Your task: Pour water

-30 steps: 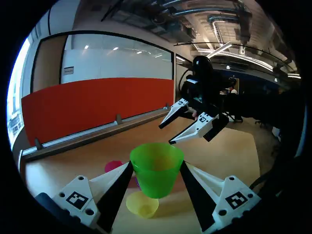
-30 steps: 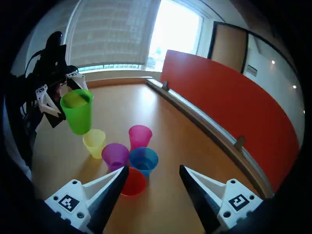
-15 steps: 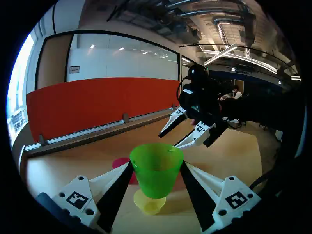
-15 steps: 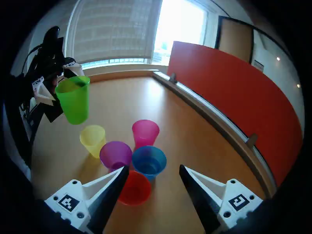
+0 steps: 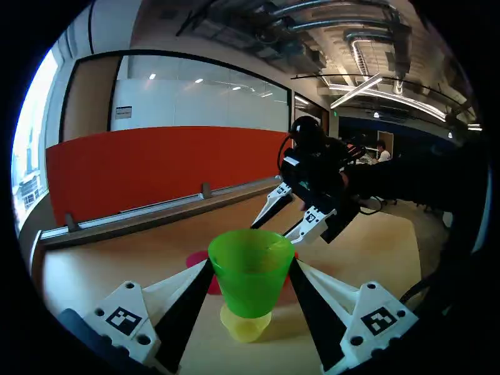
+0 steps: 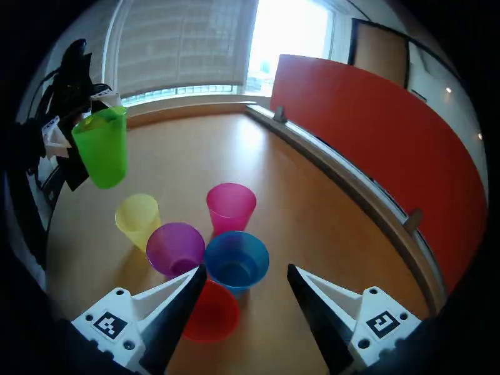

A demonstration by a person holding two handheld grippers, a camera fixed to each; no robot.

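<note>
My left gripper [image 5: 250, 275] is shut on a green cup [image 5: 250, 270], held upright in the air above a yellow cup [image 5: 245, 325]. From the right gripper view the green cup [image 6: 100, 145] hangs at the left, tilted slightly, over the table. On the table stand a yellow cup [image 6: 138, 219], a purple cup [image 6: 175, 248], a pink cup [image 6: 231, 205], a blue cup [image 6: 237, 260] and a red cup [image 6: 211, 312], bunched together. My right gripper [image 6: 245, 281] is open just above the blue and red cups. The right gripper [image 5: 289, 220] also shows ahead in the left gripper view, fingers apart.
The cups stand on a long wooden table [image 6: 187, 156]. A red partition [image 6: 381, 144] with a metal rail runs along its far side. A bright window [image 6: 287, 37] lies beyond. A dark sleeve [image 5: 406, 181] holds the right gripper.
The green cup has risen and drifted left in the right gripper view. My right gripper has moved closer over the cluster of cups, and it sits lower and nearer in the left gripper view.
</note>
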